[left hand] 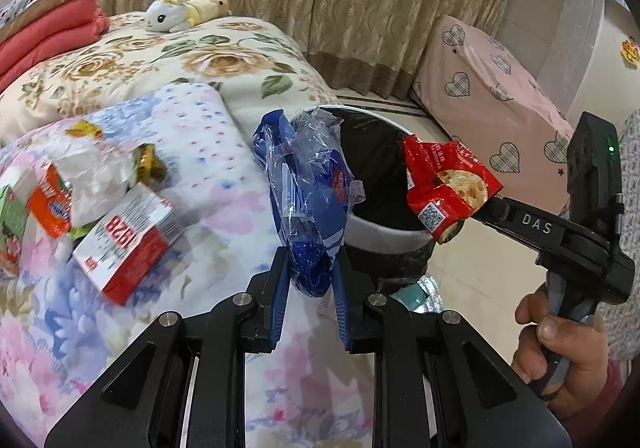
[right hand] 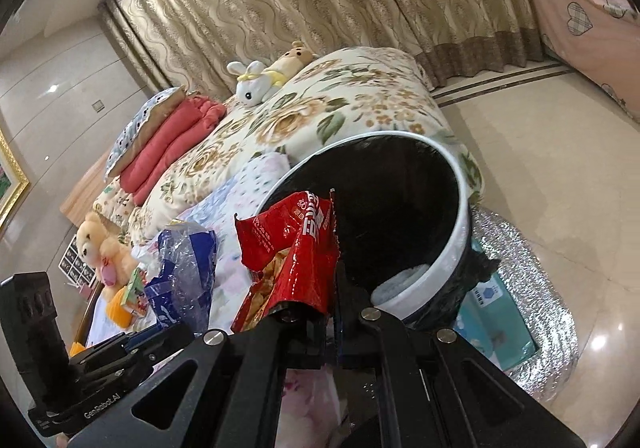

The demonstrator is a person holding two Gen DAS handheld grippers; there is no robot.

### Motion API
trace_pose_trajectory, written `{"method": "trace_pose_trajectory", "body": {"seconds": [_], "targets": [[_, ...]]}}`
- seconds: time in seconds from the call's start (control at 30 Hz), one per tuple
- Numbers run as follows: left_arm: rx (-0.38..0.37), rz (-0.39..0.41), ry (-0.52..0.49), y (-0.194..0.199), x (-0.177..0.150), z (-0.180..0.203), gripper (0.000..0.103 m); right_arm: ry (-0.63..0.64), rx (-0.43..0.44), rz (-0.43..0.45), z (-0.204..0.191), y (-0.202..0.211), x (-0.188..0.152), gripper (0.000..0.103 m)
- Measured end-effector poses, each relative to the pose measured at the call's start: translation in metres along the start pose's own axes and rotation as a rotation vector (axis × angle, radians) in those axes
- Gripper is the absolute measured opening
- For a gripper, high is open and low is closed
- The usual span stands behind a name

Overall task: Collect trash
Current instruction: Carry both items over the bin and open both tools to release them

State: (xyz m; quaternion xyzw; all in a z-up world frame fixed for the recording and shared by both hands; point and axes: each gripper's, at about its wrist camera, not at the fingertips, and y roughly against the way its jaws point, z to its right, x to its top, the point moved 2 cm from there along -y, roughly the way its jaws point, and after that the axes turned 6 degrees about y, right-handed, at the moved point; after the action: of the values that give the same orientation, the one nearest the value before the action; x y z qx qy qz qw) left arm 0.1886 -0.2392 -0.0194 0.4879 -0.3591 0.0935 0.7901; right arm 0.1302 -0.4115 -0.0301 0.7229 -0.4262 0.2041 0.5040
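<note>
My left gripper [left hand: 310,280] clamps the blue plastic wrapper [left hand: 308,199] beside the trash bin [left hand: 384,236], my right gripper [right hand: 310,312] pinches the red snack bag [right hand: 292,260] at its rim.

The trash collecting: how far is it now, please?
Done: nothing can be confirmed inside the bin; its black liner hides the contents. In hand: the left tool grips a blue plastic wrapper, and the right tool grips a red snack packet at the bin's rim. Left: a red and white carton, an orange packet and white paper lie on the bed.
</note>
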Motion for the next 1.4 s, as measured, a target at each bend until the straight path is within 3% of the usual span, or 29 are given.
{"method": "trace_pose_trajectory", "body": {"seconds": [0.87, 1.07, 1.17, 1.23, 1.4], "targets": [[-0.036, -0.058, -0.053, -0.048, 0.041, 0.037, 0.020, -0.007, -0.063, -0.071, 0.034, -0.034, 0.034, 0.007], [-0.040, -0.059, -0.042, -0.051, 0.047, 0.037, 0.033, -0.012, -0.075, -0.082, 0.036, -0.036, 0.037, 0.009], [-0.034, -0.050, -0.036, -0.048, 0.046, 0.036, 0.043, -0.012, -0.088, -0.082, 0.036, -0.034, 0.039, 0.022], [-0.036, -0.049, -0.029, -0.046, 0.044, 0.034, 0.048, -0.007, -0.089, -0.077, 0.034, -0.033, 0.038, 0.041], [-0.031, -0.041, -0.007, -0.039, 0.037, 0.027, 0.053, 0.003, -0.092, -0.065, 0.029, -0.027, 0.036, 0.041]]}}
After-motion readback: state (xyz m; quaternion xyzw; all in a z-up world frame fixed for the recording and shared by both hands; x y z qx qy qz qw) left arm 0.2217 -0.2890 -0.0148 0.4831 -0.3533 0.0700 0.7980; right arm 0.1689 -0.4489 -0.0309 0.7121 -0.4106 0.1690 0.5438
